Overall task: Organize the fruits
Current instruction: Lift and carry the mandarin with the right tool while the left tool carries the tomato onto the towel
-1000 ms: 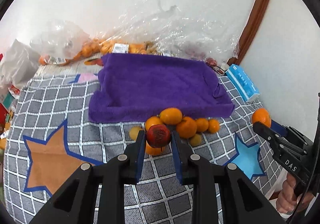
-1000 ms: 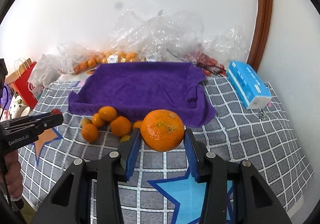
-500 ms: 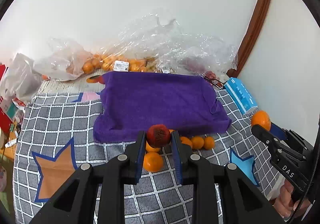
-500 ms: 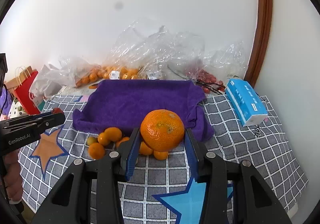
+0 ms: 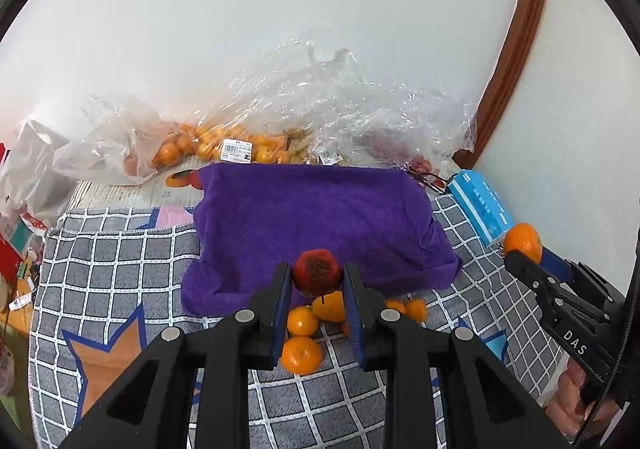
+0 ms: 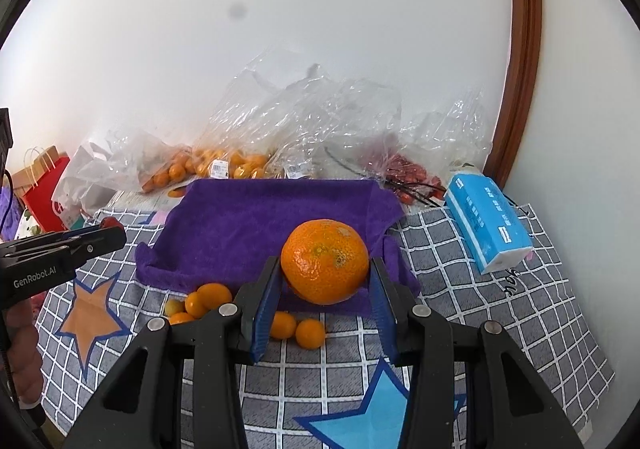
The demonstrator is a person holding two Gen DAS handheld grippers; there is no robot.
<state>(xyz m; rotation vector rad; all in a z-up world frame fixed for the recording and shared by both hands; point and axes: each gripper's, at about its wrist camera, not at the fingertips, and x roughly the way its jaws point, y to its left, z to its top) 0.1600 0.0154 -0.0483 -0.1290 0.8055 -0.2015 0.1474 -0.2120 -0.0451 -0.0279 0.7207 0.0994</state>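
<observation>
My left gripper (image 5: pixel 316 279) is shut on a small dark red fruit (image 5: pixel 317 272), held above the near edge of the purple towel (image 5: pixel 312 217). My right gripper (image 6: pixel 325 281) is shut on a large orange (image 6: pixel 325 261), also raised over the towel's (image 6: pixel 260 225) near edge. Several small oranges (image 5: pixel 302 353) lie loose on the checked cloth below the left gripper, and the same oranges (image 6: pixel 310 333) show under the right one. The right gripper (image 5: pixel 528 257) with its orange (image 5: pixel 522 241) appears at the right of the left wrist view. The left gripper (image 6: pixel 114 235) reaches in from the left of the right wrist view.
Clear plastic bags with oranges (image 5: pixel 224 145) and red fruit (image 6: pixel 408 173) are heaped along the wall behind the towel. A blue tissue pack (image 6: pixel 486 223) lies at the right. A red paper bag (image 6: pixel 44 185) stands far left. The checked cloth (image 5: pixel 112 269) with star patches covers the table.
Both grippers have risen and drawn back with their fruits still held. The towel and the loose oranges now sit lower and farther off in both views.
</observation>
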